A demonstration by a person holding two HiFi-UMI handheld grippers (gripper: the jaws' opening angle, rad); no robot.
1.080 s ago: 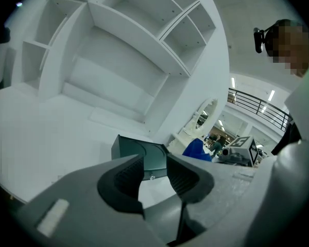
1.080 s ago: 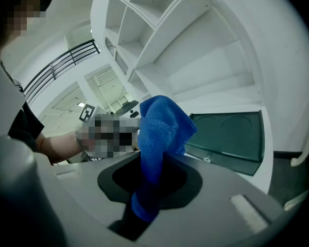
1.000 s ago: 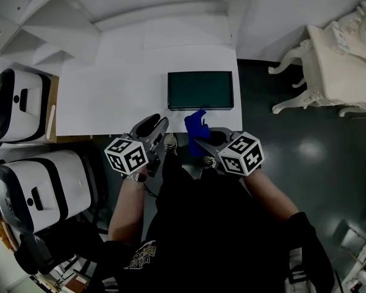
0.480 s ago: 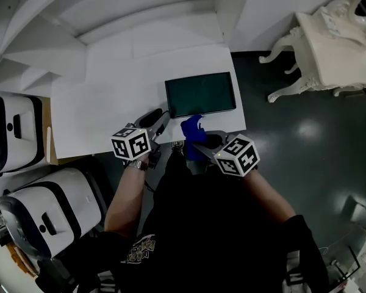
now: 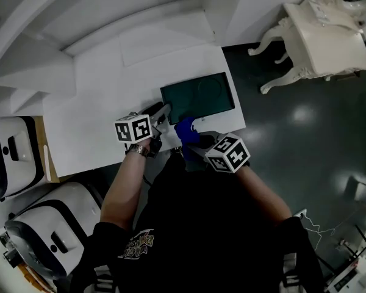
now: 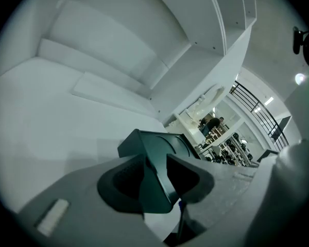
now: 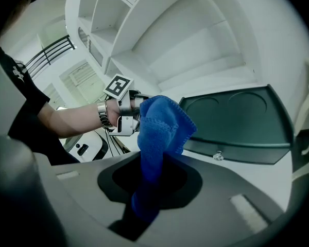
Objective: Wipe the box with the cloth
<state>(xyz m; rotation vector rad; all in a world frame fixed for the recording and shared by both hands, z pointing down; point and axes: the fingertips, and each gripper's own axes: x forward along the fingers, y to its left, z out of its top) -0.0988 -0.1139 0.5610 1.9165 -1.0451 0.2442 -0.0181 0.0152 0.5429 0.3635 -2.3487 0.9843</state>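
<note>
Head view, then both gripper views: box and cloth

Head view: dark green box [image 5: 198, 96] on white bench [image 5: 91, 102], ahead of both grippers.
Left gripper view: left hand-held gripper [image 6: 154, 184] clamped on box's near corner.
Right gripper view: right hand-held gripper [image 7: 149, 184] pinches blue cloth [image 7: 162, 122]; box just beyond.

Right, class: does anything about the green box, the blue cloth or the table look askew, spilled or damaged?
Nothing stands out. The box lies flat on the table, its near corner between the left tongs; the cloth is bunched in the right tongs. No spills or damage show.
</note>
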